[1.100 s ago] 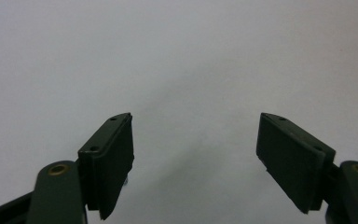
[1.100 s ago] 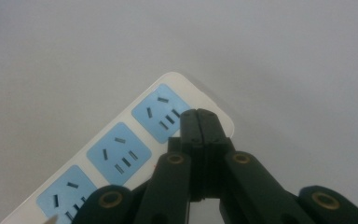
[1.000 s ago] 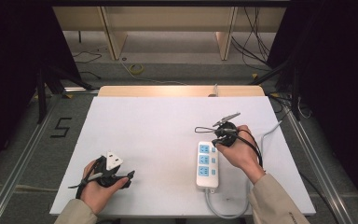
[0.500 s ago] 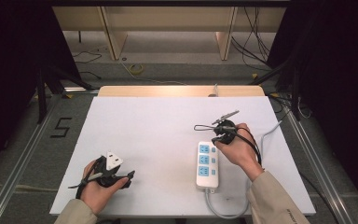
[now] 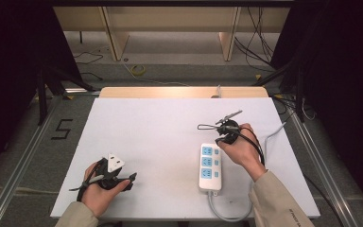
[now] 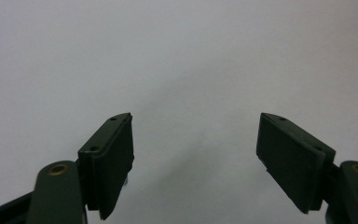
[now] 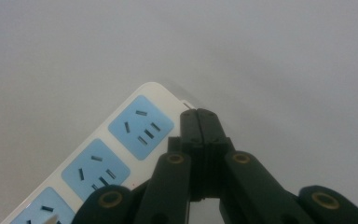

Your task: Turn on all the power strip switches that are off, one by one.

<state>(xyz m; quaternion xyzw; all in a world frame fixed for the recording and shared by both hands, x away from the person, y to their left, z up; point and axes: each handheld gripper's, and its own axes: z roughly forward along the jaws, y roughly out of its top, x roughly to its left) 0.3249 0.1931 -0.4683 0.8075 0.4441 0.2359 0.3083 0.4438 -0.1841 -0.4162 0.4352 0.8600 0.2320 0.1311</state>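
Nothing shifted since earlier: left gripper (image 6: 193,161) jaws wide apart, empty; right gripper (image 7: 199,123) jaws pressed together, empty, beside white three-socket power strip (image 7: 121,144).

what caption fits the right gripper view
Shut right claw beside the power strip on a white table.

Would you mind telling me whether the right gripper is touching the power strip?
Cannot tell. In the right gripper view, the closed right gripper overlaps the power strip's far corner, with neither contact nor gap plain.
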